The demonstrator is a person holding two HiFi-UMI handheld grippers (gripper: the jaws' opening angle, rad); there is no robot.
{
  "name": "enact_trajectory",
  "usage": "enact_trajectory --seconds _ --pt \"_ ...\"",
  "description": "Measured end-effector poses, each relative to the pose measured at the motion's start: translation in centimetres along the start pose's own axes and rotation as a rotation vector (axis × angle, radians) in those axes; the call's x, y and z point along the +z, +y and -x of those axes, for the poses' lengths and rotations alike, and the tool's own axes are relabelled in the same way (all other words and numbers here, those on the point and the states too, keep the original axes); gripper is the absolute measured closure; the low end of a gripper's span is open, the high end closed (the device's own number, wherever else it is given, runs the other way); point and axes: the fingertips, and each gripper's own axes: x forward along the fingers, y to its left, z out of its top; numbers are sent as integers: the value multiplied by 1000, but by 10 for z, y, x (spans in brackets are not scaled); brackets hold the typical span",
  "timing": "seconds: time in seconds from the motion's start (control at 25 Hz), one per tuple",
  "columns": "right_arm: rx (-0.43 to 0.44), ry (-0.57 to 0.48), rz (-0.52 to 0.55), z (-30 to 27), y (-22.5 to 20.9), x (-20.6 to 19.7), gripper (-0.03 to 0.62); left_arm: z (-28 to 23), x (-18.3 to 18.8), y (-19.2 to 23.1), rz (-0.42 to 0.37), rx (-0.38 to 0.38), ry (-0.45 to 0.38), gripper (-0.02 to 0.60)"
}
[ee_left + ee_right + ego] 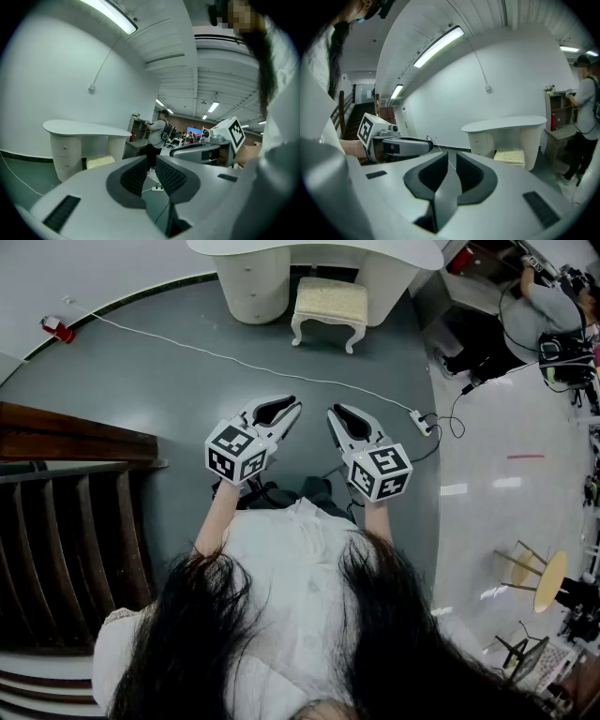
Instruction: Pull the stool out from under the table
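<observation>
Approach step. Left gripper (286,412) and right gripper (342,423) are both closed and hold nothing. Stool (330,304) stands far off, tucked under the table (375,251). Next, probably: walk closer, open the jaws, grasp the stool.

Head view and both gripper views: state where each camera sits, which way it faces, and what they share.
Head view: on the person's head, looking steeply down; shows hair, white top, forearms, left gripper and right gripper, stool at the table ahead.
Left gripper view: on the left gripper, looking along its shut jaws at the table; right gripper at right.
Right gripper view: on the right gripper, facing the table; left gripper at left.
All three share table and stool.
</observation>
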Motion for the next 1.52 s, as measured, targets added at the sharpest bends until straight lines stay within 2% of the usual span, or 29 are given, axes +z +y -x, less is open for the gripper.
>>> enact_trajectory --seconds 0.48,0.76,1.08,1.52 --pt "-27 -21 -24 33 -65 0 526 -45 3 -20 8 45 -1 511" --pt "13 -26 -12 56 -99 2 526 -79 7 -35 21 83 -22 511" --pt "45 4 -43 76 -136 -20 526 -111 -3 -57 46 108 3 511" --pt "54 -2 -100 57 -166 -24 526 -132 -8 -37 28 134 70 511"
